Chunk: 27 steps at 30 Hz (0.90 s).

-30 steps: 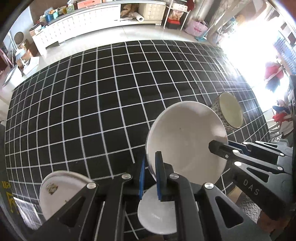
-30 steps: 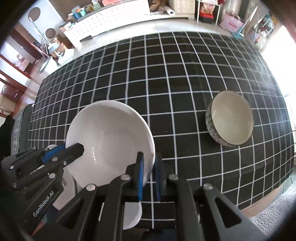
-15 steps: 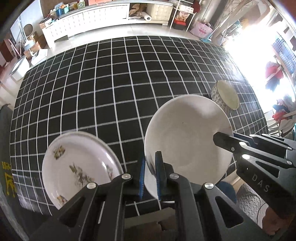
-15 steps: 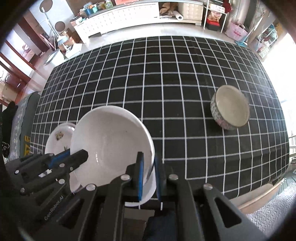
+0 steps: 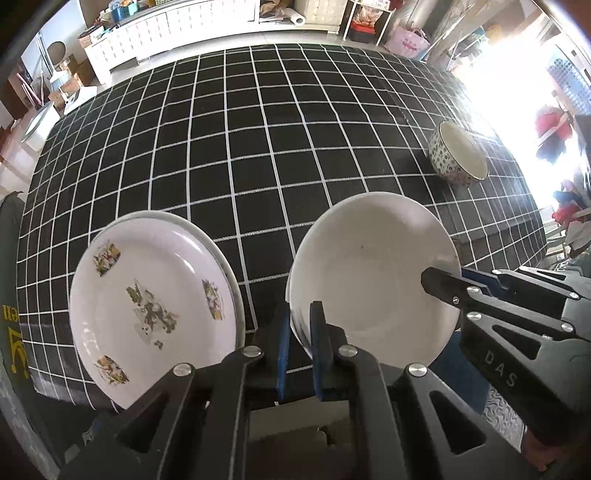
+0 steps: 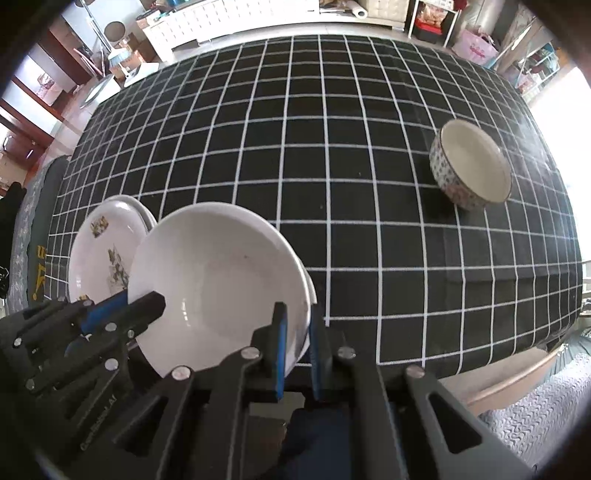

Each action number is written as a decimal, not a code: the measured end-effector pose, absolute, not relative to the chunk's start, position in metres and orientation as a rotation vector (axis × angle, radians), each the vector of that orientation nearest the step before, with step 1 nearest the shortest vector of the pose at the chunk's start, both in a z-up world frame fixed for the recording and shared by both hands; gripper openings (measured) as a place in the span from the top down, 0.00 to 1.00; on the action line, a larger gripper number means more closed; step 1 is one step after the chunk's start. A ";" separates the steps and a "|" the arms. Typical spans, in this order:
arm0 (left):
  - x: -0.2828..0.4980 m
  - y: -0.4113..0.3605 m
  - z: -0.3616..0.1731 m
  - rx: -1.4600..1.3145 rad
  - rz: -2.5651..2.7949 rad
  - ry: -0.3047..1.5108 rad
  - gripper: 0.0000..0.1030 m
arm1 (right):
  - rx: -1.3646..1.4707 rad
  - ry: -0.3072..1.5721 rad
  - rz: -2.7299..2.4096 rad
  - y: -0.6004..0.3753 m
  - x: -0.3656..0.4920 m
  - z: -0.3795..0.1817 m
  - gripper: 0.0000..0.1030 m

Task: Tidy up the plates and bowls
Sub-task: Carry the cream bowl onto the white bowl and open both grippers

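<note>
A plain white bowl hangs tilted over the near edge of the black checked table. My left gripper is shut on its left rim. My right gripper is shut on its right rim. Each gripper shows in the other's view: the right gripper at the bowl's right, the left gripper at its left. A stack of plates topped by a floral plate lies on the cloth just left of the bowl; the bowl partly hides the floral plate in the right wrist view.
A patterned bowl stands alone at the table's right side, also seen as the patterned bowl in the right wrist view. White cabinets and clutter line the far wall. A wavy grey mat lies below the table's front edge.
Both grippers have carried the white bowl back toward the near table edge. The floral plate has come fully into view at the left, and the patterned bowl now looks farther off.
</note>
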<state>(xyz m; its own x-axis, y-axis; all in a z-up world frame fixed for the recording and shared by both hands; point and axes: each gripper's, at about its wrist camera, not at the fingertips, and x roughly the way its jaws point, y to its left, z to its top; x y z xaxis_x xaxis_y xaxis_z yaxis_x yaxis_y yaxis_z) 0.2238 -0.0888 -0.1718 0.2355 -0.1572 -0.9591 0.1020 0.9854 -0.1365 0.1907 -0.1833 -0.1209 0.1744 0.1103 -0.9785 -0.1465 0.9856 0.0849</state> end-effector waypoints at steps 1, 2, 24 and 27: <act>0.223 -0.090 -0.173 -0.050 -0.180 1.325 0.92 | -0.030 1.387 0.183 -0.183 0.190 -0.122 0.86; 0.223 -0.090 -0.174 -0.051 -0.181 1.329 0.92 | -0.028 1.392 0.185 -0.184 0.189 -0.124 0.86; 0.224 -0.096 -0.202 -0.040 -0.165 1.373 0.91 | -0.058 1.437 0.160 -0.175 0.194 -0.152 0.86; 0.226 -0.097 -0.204 -0.040 -0.162 1.373 0.91 | -0.085 1.430 0.155 -0.170 0.193 -0.154 0.86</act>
<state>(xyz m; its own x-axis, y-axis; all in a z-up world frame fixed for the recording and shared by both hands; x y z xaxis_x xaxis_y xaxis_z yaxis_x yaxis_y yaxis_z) 0.2256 -0.0974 -0.2045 0.1873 -0.1384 -0.9725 0.0914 0.9882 -0.1230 0.1930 -0.1697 -0.1542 0.1327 0.0558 -0.9896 -0.1573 0.9870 0.0346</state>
